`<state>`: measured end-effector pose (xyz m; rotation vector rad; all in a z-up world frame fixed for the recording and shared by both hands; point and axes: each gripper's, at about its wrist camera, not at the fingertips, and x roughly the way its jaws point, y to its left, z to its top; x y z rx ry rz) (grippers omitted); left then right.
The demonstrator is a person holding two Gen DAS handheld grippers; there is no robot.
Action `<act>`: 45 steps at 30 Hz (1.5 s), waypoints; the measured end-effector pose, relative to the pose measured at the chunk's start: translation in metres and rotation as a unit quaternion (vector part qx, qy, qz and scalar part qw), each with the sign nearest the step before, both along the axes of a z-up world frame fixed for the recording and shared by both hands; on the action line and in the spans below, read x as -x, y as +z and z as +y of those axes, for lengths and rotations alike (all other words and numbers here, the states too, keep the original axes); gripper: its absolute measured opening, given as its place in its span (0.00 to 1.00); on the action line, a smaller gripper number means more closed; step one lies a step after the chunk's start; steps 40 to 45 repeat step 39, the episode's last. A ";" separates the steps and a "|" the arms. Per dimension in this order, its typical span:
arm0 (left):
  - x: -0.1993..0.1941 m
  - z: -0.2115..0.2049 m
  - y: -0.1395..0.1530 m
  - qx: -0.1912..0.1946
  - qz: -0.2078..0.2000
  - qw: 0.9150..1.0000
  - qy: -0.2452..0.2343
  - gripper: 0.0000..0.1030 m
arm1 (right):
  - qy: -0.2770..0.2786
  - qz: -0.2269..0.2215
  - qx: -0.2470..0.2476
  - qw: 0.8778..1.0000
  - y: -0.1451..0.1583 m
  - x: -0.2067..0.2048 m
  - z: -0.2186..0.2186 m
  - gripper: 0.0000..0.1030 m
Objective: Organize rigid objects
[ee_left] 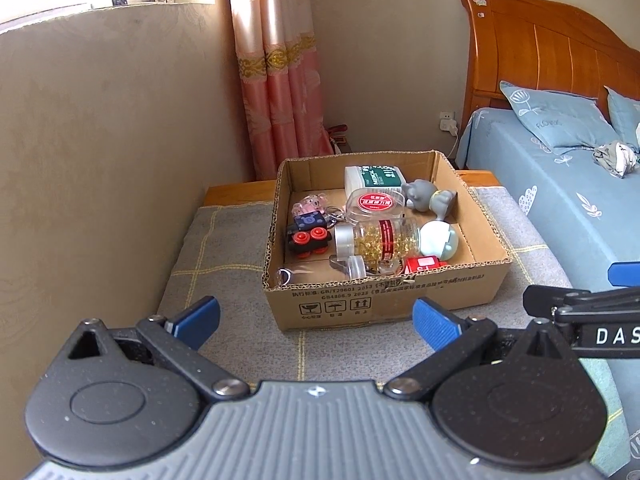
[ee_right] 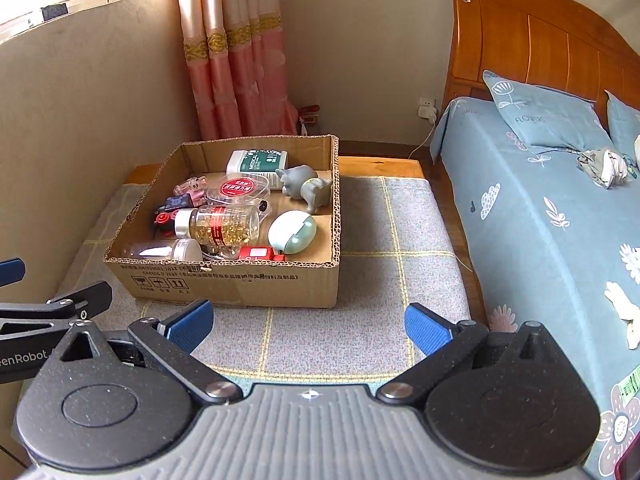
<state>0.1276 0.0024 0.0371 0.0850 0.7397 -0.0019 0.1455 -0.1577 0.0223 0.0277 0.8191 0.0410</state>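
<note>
A cardboard box (ee_left: 360,300) (ee_right: 240,284) sits on a grey checked mat. Inside lie a clear bottle of gold capsules (ee_left: 380,236) (ee_right: 224,224), a round red-lidded container (ee_left: 374,202) (ee_right: 238,188), a green and white bottle (ee_left: 374,176) (ee_right: 256,162), a grey animal figure (ee_left: 428,196) (ee_right: 306,186), a pale green round case (ee_left: 438,240) (ee_right: 292,232), a black and red toy train (ee_left: 310,236) and a red toy (ee_left: 424,264) (ee_right: 260,254). My left gripper (ee_left: 316,322) is open and empty, in front of the box. My right gripper (ee_right: 308,326) is open and empty, also short of the box.
The grey mat (ee_right: 380,240) covers a low wooden stand by the wall. A bed with blue bedding (ee_right: 540,200) and a wooden headboard (ee_right: 540,32) stands on the right. A pink curtain (ee_left: 280,80) hangs behind the box. The right gripper's arm (ee_left: 592,320) shows at the left view's right edge.
</note>
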 end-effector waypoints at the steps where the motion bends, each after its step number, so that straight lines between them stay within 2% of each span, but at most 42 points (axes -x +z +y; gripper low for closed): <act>1: 0.000 0.000 0.000 0.000 0.000 1.000 0.001 0.99 | 0.001 0.000 0.000 1.000 0.000 0.001 0.000 1.00; 45: 0.004 -0.001 0.007 0.001 -0.004 1.000 0.004 0.99 | -0.001 -0.009 0.003 1.000 0.007 0.004 0.001 1.00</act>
